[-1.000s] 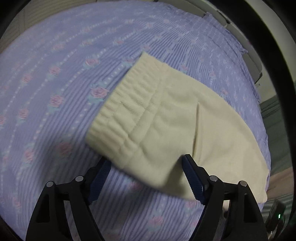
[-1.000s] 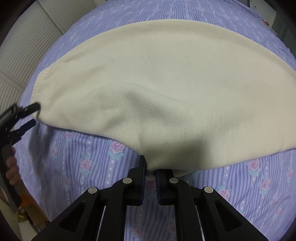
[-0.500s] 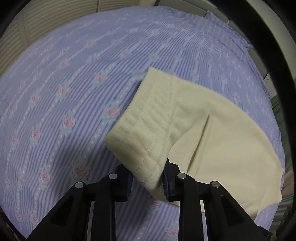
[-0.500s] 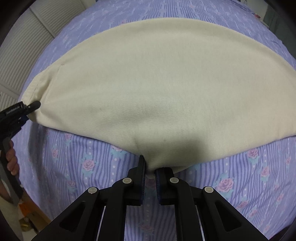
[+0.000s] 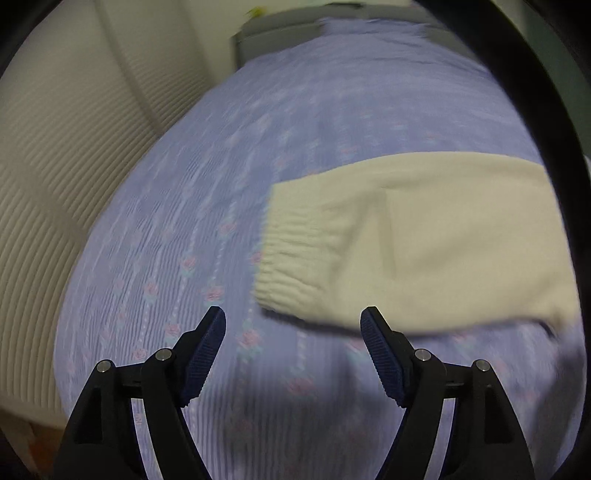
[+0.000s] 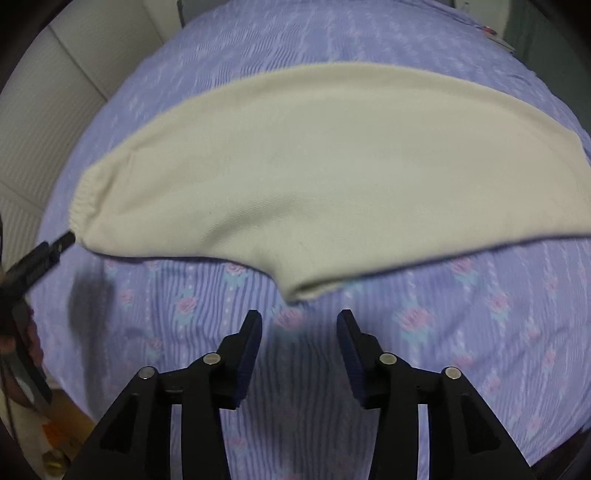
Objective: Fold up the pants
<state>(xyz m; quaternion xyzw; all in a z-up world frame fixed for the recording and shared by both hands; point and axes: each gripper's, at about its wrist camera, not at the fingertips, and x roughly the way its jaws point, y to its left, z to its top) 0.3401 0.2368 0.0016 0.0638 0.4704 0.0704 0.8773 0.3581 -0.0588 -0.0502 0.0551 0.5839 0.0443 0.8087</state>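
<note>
Cream pants point(image 6: 314, 177) lie folded lengthwise on a purple flowered bedsheet point(image 6: 461, 332). In the left wrist view the ribbed waistband point(image 5: 291, 251) is at centre, the legs running off right. My left gripper point(image 5: 293, 328) is open and empty, just short of the waistband's near corner. My right gripper point(image 6: 299, 328) is open and empty, just below the crotch point point(image 6: 306, 288) of the pants. The left gripper also shows in the right wrist view point(image 6: 40, 254) at the far left, beside the waistband.
A white ribbed wall or closet door point(image 5: 55, 166) runs along the bed's left side. A grey headboard or pillow point(image 5: 280, 33) is at the far end. The bed's edge drops off at lower left in the right wrist view point(image 6: 55, 424).
Both grippers have opened and let go of the pants, then pulled back. The pants now lie flat on the sheet.
</note>
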